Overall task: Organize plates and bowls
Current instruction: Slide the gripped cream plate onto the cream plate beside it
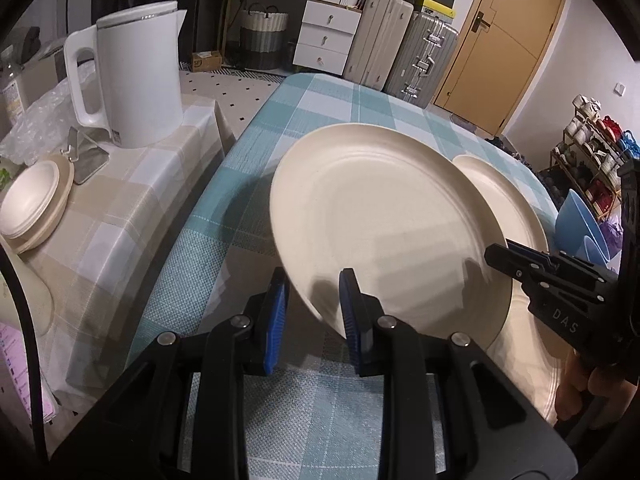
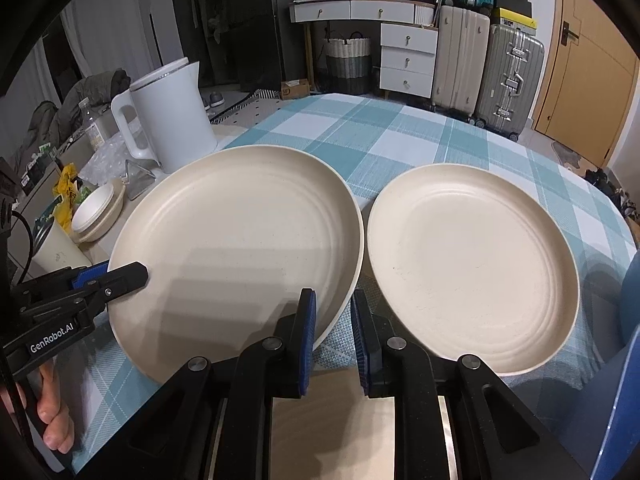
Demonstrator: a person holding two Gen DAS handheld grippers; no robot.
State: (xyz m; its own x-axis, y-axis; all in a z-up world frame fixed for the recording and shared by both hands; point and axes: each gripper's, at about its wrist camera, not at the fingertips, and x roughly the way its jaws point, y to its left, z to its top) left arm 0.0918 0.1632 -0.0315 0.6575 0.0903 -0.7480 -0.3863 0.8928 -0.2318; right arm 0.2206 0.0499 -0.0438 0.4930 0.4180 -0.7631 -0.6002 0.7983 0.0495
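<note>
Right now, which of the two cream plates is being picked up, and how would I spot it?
Start at the blue checked table and find the white kettle beside it. The two cream plates sit just in front; the lifted plate is the one nearer the kettle. Unlike the flat plate, it is tilted, with the left gripper and right gripper each straddling its rim.

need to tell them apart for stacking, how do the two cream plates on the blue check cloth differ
The left plate is tilted, its edge raised off the tablecloth; the right plate lies flat on it. Both the left gripper and the right gripper straddle the left plate's rim, while nothing touches the right plate. Both are cream, round and ridged inside.
</note>
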